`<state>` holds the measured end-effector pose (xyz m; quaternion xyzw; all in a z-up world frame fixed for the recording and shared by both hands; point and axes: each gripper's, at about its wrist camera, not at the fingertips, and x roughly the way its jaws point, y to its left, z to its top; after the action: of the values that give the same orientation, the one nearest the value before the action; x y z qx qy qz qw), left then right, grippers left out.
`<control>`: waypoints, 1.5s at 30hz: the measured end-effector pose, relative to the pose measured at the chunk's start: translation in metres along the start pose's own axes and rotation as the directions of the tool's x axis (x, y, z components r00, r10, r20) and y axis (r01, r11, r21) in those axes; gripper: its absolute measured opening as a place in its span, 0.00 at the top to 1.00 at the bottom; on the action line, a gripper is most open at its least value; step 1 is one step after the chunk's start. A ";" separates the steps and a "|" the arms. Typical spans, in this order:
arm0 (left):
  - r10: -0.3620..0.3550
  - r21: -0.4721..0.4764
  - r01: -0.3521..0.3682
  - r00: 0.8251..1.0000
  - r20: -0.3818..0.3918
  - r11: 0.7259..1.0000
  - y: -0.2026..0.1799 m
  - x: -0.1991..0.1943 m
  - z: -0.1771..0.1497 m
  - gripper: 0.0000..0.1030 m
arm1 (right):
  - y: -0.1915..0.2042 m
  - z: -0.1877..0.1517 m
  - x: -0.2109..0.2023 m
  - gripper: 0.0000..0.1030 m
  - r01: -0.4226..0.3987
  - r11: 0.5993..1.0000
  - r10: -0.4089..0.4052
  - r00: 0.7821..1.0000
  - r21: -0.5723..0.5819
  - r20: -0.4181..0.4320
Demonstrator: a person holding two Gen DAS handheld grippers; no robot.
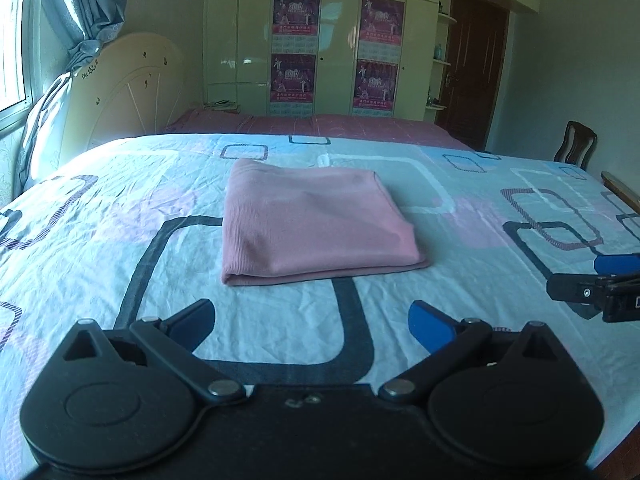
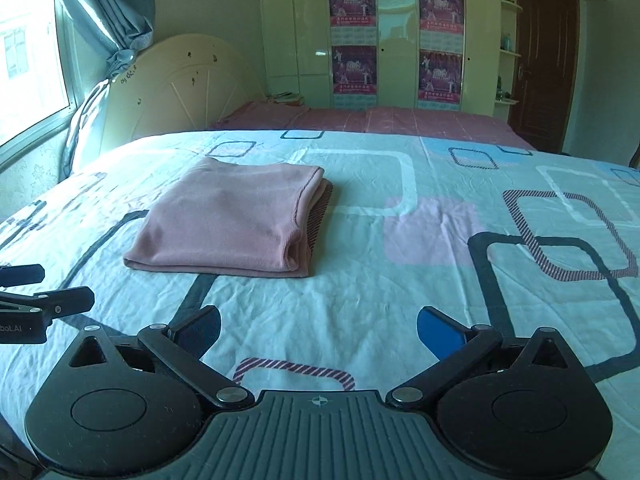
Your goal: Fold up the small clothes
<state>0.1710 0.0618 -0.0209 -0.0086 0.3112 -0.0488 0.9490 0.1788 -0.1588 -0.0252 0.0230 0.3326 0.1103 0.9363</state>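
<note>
A pink garment [image 1: 316,220] lies folded into a flat rectangle on the patterned bed sheet [image 1: 120,240]. It also shows in the right wrist view [image 2: 232,220], with its layered edges on the right side. My left gripper [image 1: 312,328] is open and empty, just short of the garment's near edge. My right gripper [image 2: 320,332] is open and empty, to the right of and nearer than the garment. The right gripper shows at the right edge of the left wrist view [image 1: 600,280], and the left gripper at the left edge of the right wrist view [image 2: 36,292].
A second bed with a pink cover [image 1: 320,124] lies beyond. A cream headboard [image 1: 132,88] and a pillow [image 1: 44,128] stand at the left by the window. Wardrobes with posters [image 1: 336,40], a dark door [image 1: 472,64] and a wooden chair [image 1: 576,148] are behind.
</note>
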 end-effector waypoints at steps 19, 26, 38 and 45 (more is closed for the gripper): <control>0.019 0.006 -0.020 0.992 0.123 1.000 -0.040 -0.113 -0.022 0.01 | 0.000 -0.036 -0.125 0.00 -0.058 0.998 0.053 0.990 0.034 0.128; 0.015 0.014 -0.017 0.990 0.137 1.000 -0.042 -0.114 -0.024 0.01 | 0.007 -0.035 -0.129 0.00 -0.075 0.997 0.074 0.988 0.008 0.135; 0.015 0.016 -0.018 0.989 0.147 1.000 -0.041 -0.115 -0.022 0.01 | 0.004 -0.029 -0.126 0.00 -0.069 0.998 0.070 0.988 -0.009 0.138; 0.023 0.015 -0.026 0.988 0.151 1.000 -0.039 -0.114 -0.020 0.01 | 0.006 -0.027 -0.123 0.00 -0.077 0.997 0.080 0.987 -0.025 0.136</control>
<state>0.0639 0.0344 0.0318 -0.0003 0.2381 -0.0391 0.9705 0.0678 -0.1807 0.0309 0.0345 0.2653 0.1485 0.9520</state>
